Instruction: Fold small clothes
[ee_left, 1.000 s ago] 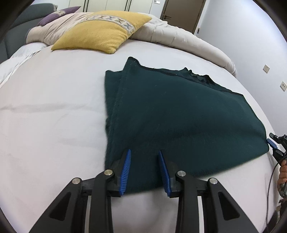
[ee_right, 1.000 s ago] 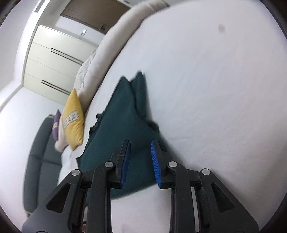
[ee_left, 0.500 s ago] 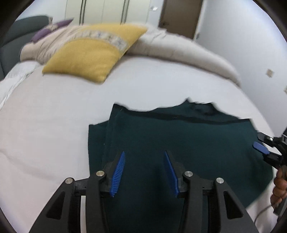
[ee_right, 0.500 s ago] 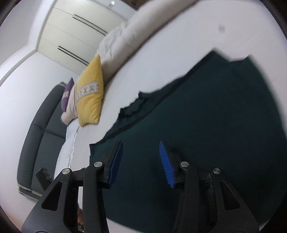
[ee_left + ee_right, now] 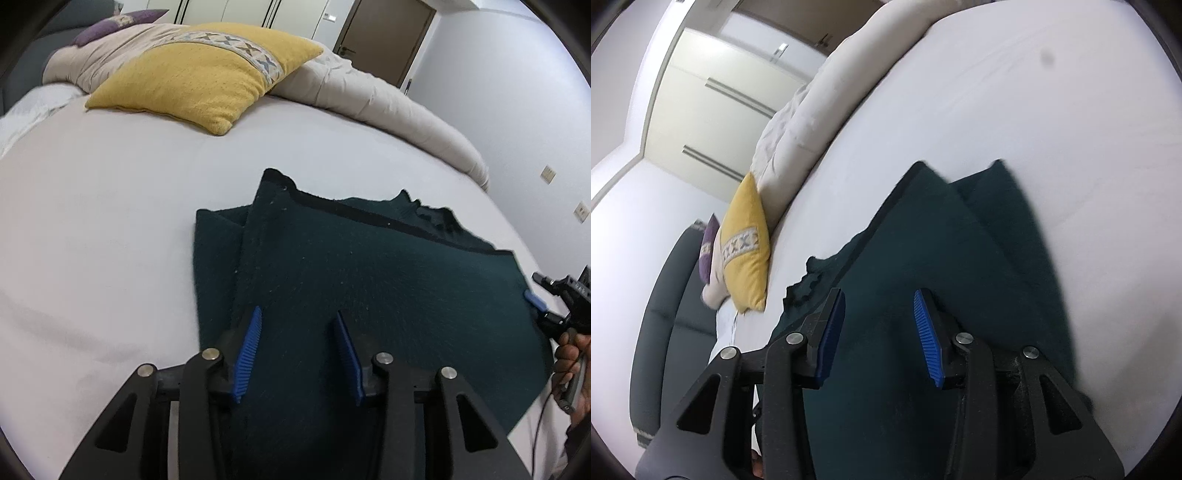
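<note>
Dark green garment (image 5: pixel 369 295) lies part-folded mid-bed (image 5: pixel 110 221), toward its near edge; my left gripper (image 5: pixel 297 350) and right gripper (image 5: pixel 879 332) hover over it, jaws part-open and closing, gripping nothing; I judge each should pinch the near hem squarely, both layers, before lifting.

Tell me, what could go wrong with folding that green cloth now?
1. The left gripper and right gripper are closing over the cloth with nothing pinched yet. They might catch only the top layer, so the fold could slide apart.
2. The layers at the cloth's left edge are already uneven; another fold could end up crooked.
3. The right gripper sits at the cloth's very edge in the left view, so it might miss.
</note>
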